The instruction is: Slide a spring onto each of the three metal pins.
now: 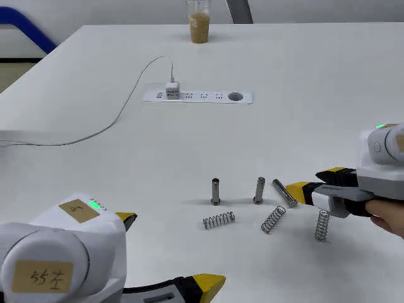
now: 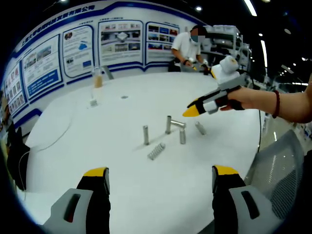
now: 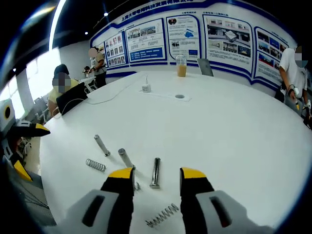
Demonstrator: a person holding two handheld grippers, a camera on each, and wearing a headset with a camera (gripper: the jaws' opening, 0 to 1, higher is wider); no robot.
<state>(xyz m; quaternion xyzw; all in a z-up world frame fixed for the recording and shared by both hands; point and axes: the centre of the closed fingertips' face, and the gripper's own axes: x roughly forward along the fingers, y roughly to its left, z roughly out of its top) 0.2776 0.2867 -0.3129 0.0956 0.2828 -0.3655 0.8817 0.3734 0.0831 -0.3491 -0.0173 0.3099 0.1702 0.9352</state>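
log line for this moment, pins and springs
pins: all bare | springs: all loose on table | right gripper: open, at rightmost pin | left gripper: open, empty

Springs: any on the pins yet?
Done: none; the three springs lie loose on the table, pins bare. In hand: nothing; right gripper open, close to the third pin; left gripper open, empty. Left: all three pins.

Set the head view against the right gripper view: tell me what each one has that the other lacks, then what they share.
Head view: the hand holding the right gripper, and the paper label on the left gripper. Right gripper view: wall posters and a seated person. Both: three metal pins, springs, the cup and power strip.
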